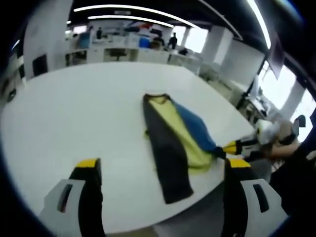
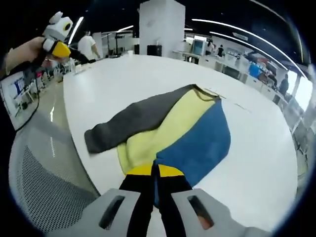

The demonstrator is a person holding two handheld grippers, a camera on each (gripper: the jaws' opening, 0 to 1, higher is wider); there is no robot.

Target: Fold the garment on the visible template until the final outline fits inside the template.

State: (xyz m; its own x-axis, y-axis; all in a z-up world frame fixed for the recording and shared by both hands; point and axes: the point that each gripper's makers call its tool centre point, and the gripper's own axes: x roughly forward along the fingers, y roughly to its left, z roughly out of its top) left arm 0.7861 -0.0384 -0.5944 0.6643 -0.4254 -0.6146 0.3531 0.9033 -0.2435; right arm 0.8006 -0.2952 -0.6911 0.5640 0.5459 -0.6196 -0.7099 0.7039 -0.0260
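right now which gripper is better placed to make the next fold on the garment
Right, probably. The right gripper is shut on the garment's blue hem, ready to carry it over. The left gripper hangs open, off the cloth.

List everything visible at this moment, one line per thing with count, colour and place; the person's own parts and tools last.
garment: 1, grey, yellow and blue panels, lying on the table near its edge, its blue hem pinched by the right tool.
table: 1, white, large, under the garment.
chair: 1, grey mesh, beside the table edge in the right gripper view.
office desks: several, white, in the background, with people standing far off.
ceiling lights: several long white strips, overhead.
hand: 1, holding the left tool.
left tool: 1, black with yellow tips, jaws apart, off the garment.
right tool: 1, black with yellow tips, closed on the garment.
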